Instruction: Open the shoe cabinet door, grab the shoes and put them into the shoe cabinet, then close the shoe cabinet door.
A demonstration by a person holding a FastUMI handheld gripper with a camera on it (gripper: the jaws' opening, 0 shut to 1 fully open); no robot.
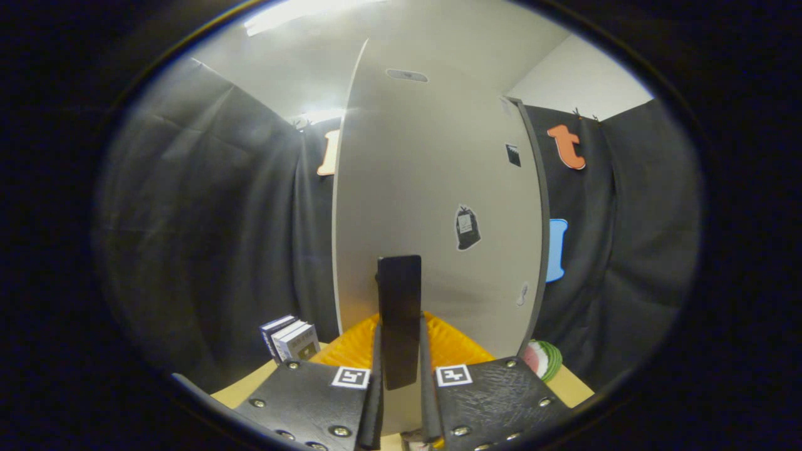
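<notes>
The gripper (399,376) has its two fingers drawn close together, and a flat dark upright bar (399,319) stands in the narrow gap between them. It appears to be the handle of the shoe cabinet door (432,207). Both fingers lie right against the handle's sides, so the tongs look pinched on it, though the actual contact is hard to make out because the finger edges and the handle are all dark.

The door is a tall pale panel rising straight ahead of the fingers. Its left edge and its darker right edge both curve with the lens. A small dark sticker (467,228) sits on the panel up and to the right of the handle, with a smaller dark square (513,155) higher up near the right edge; what they depict is too small to tell. The door's lower edge is cut off by the handle and the gripper body.

An orange ribbed thing (454,347) lies low just beyond the fingers, at the foot of the door, mostly hidden by the gripper, so its identity is unclear. Left of it, several box-like items (291,339) stand on a tan surface (241,389). To the right, a round red-and-green object (542,359) peeks out past the door's edge.
</notes>
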